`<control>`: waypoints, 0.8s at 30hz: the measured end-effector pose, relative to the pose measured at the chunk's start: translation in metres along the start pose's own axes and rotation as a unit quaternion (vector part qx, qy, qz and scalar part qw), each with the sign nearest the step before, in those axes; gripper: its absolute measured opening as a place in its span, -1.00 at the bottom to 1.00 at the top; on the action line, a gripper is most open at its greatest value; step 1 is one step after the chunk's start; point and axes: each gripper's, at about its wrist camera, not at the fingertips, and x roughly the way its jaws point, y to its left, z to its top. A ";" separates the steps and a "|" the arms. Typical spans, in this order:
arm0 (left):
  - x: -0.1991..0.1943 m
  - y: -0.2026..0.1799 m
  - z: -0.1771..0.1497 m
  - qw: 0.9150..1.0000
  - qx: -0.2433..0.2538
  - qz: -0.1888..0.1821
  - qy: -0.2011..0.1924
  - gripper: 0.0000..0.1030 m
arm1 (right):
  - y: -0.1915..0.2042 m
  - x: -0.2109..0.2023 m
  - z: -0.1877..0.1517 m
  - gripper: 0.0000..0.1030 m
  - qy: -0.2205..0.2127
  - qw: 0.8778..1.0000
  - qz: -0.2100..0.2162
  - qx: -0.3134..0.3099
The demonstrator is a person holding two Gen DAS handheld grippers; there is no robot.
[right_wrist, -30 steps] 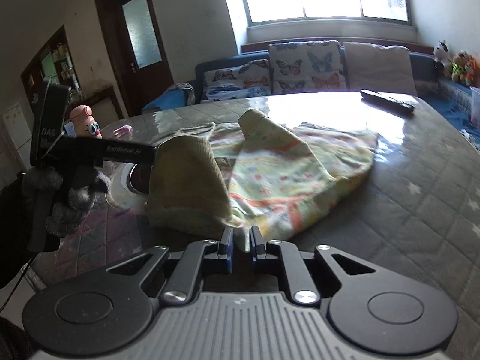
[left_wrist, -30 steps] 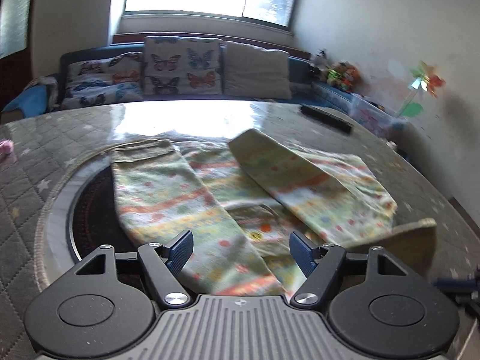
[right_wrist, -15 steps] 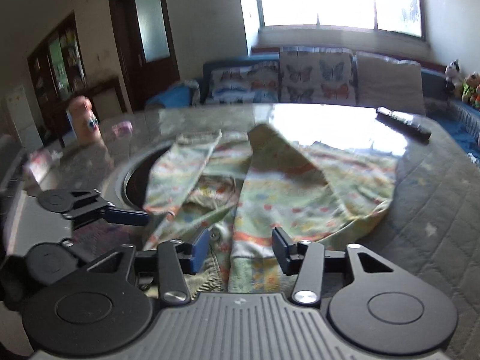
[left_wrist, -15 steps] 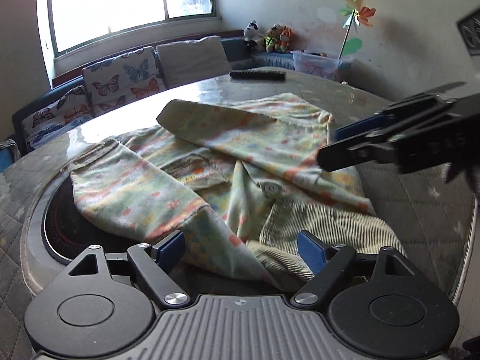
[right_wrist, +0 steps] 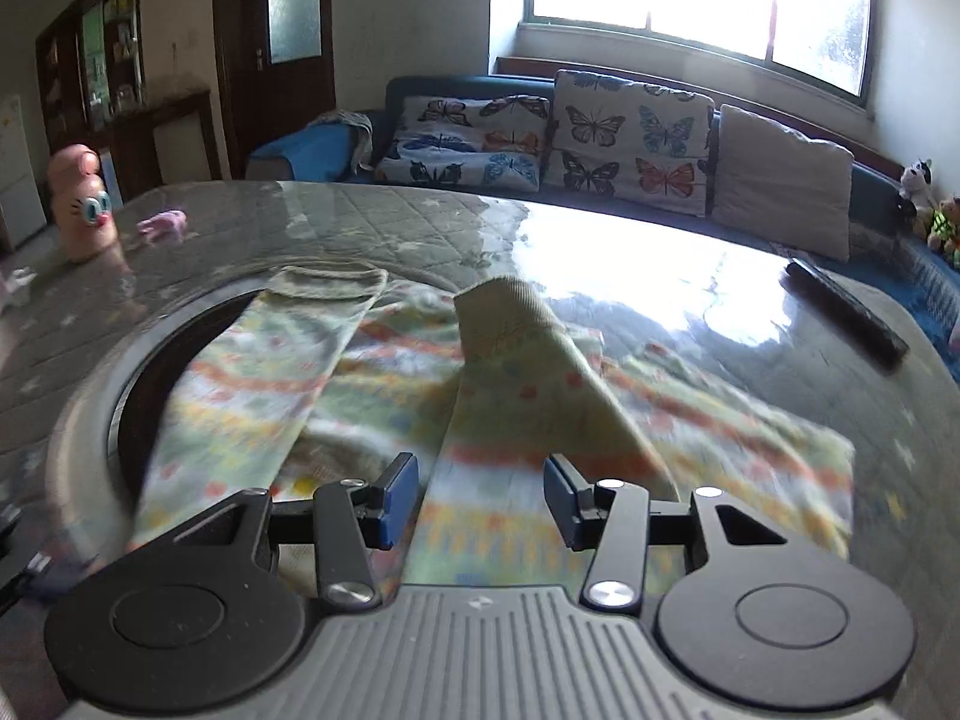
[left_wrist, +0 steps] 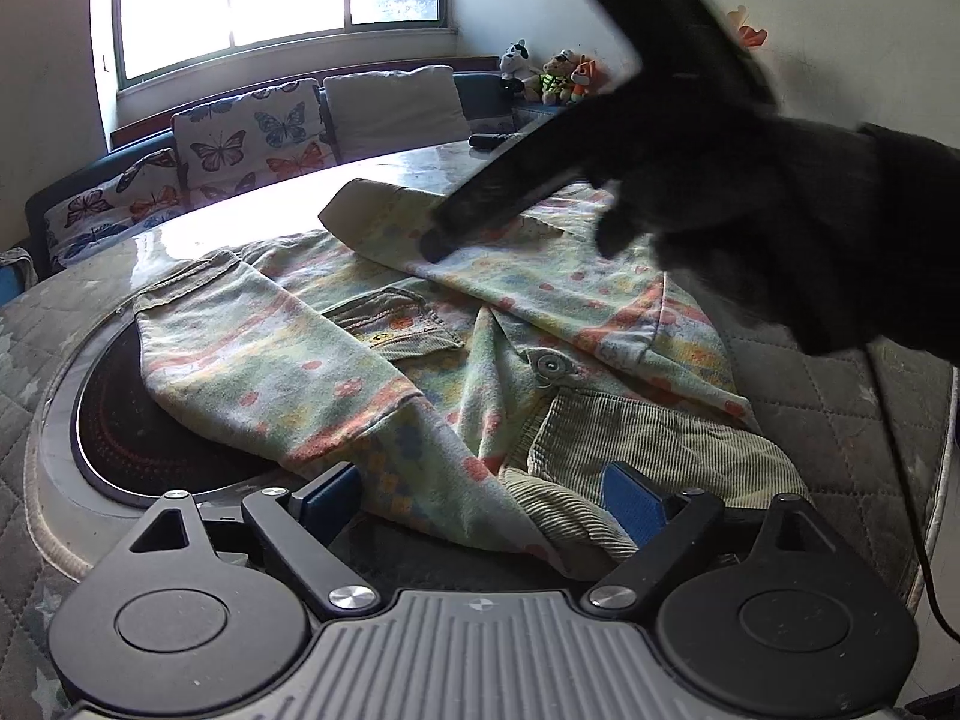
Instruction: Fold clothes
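Ahead of both tools lies the patterned jacket (left_wrist: 480,324), spread on the table (left_wrist: 840,420) with both sleeves folded in across the front. Left of the left tool (left_wrist: 480,495): a dark round inset (left_wrist: 120,432) in the table, partly under the left sleeve (left_wrist: 258,354). Left tool released, jaws wide, the jacket's near hem and corduroy lining (left_wrist: 654,450) between them, contact unclear. Right of it, the right hand (left_wrist: 780,228) in a dark glove crosses the view above the jacket. Right tool (right_wrist: 480,495) released too, jaws apart over the right sleeve (right_wrist: 528,372). Far right of it, a remote (right_wrist: 846,315) on the table, well clear of the jacket.
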 end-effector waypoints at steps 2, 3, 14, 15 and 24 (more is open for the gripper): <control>0.000 0.001 0.000 1.000 -0.002 -0.002 -0.001 0.78 | 0.001 0.016 0.009 -0.10 0.007 1.000 0.001 0.000; 0.000 0.001 -0.001 1.000 -0.003 -0.003 -0.001 0.78 | 0.002 0.024 0.012 -0.10 0.010 1.000 0.000 -0.002; 0.002 0.002 -0.001 1.000 -0.001 -0.008 -0.004 0.86 | 0.018 0.067 0.026 -0.54 0.029 0.998 -0.031 -0.051; 0.002 0.002 -0.001 1.000 -0.002 -0.008 -0.004 0.87 | 0.017 0.067 0.026 -0.68 0.030 0.998 -0.035 -0.051; 0.002 0.002 0.000 1.000 -0.005 -0.005 -0.002 0.87 | -0.010 0.017 0.023 -0.95 -0.019 0.997 -0.068 -0.012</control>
